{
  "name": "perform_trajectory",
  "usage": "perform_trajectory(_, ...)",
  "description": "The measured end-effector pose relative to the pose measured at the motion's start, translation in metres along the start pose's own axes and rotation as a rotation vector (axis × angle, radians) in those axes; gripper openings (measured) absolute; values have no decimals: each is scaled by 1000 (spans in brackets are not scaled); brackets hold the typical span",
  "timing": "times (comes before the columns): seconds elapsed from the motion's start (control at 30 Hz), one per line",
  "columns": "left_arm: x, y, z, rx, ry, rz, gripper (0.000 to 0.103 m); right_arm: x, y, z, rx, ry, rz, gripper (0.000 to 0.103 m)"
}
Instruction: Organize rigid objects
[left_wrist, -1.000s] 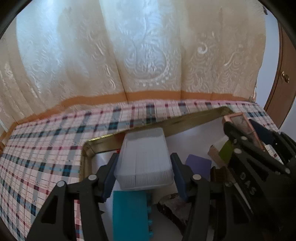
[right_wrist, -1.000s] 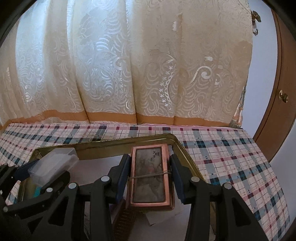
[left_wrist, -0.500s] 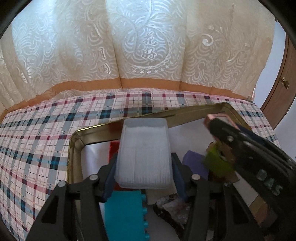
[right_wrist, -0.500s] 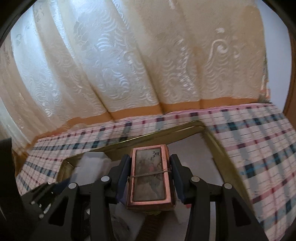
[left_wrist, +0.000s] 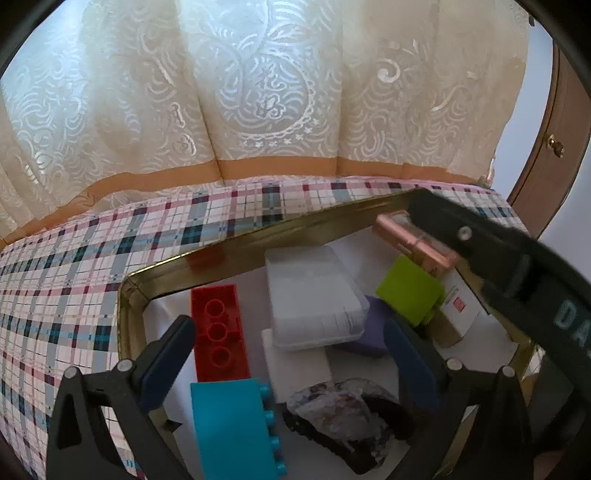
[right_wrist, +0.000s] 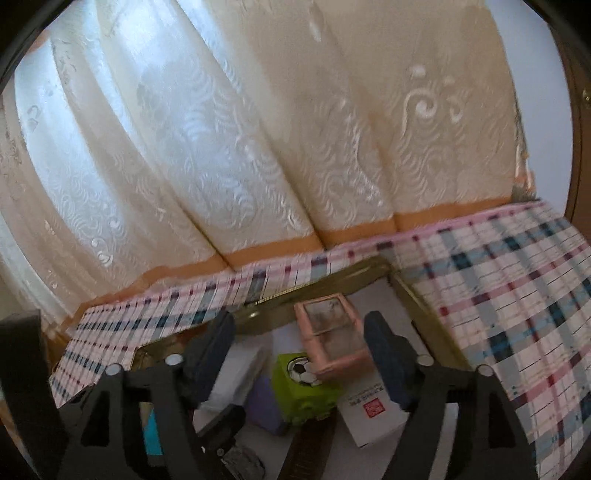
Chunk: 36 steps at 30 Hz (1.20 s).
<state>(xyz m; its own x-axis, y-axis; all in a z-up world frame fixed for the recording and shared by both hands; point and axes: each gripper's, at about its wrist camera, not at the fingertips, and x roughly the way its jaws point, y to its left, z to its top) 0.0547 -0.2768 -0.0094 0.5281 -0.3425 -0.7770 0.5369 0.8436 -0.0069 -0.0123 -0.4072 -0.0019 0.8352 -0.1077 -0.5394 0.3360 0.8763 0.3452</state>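
My left gripper (left_wrist: 288, 324) hangs over the gold tray (left_wrist: 258, 236) with its jaws opening wide. The translucent white box (left_wrist: 314, 299) lies loose below them, resting on other pieces and touching neither pad. In the right wrist view my right gripper (right_wrist: 299, 321) is also opening. The pink framed box (right_wrist: 332, 332) sits free between its fingers, tilted against the green football cube (right_wrist: 303, 384). The right gripper's black body (left_wrist: 517, 280) crosses the right side of the left wrist view, just above that pink box (left_wrist: 413, 240).
The tray also holds a red brick (left_wrist: 218, 332), a teal brick (left_wrist: 232, 424), a purple block (left_wrist: 373, 328), a white carton (right_wrist: 369, 406) and a dark rough lump (left_wrist: 340, 410). Plaid cloth (left_wrist: 74, 280) surrounds the tray. A cream curtain hangs behind, and a wooden door (left_wrist: 561, 147) stands at the right.
Both grippers have opened. The white box dropped from the left jaws into the tray, and the pink box left the right jaws and landed tilted on the green cube. The right gripper rolled.
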Motion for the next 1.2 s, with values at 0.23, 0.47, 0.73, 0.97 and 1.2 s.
perform_trajectory(0.23,-20,4,-6,0,-120,49,103,-31,-15,8,50,-104,-84,76)
perform_trajectory(0.47,-39,-2,-19,41,-250,123,103,-49,-15,4,-27,-161,-241,76)
perform_trajectory(0.73,-63,4,-36,-14,-386,167,103,-50,-3,-17,-35,-179,-217,76)
perform_trajectory(0.97,-76,13,-60,-27,-478,188,103,-59,-4,-31,-11,-240,-169,76)
perform_trajectory(1.2,-79,14,-74,-18,-517,177,103,-80,8,-48,-85,-351,-210,76)
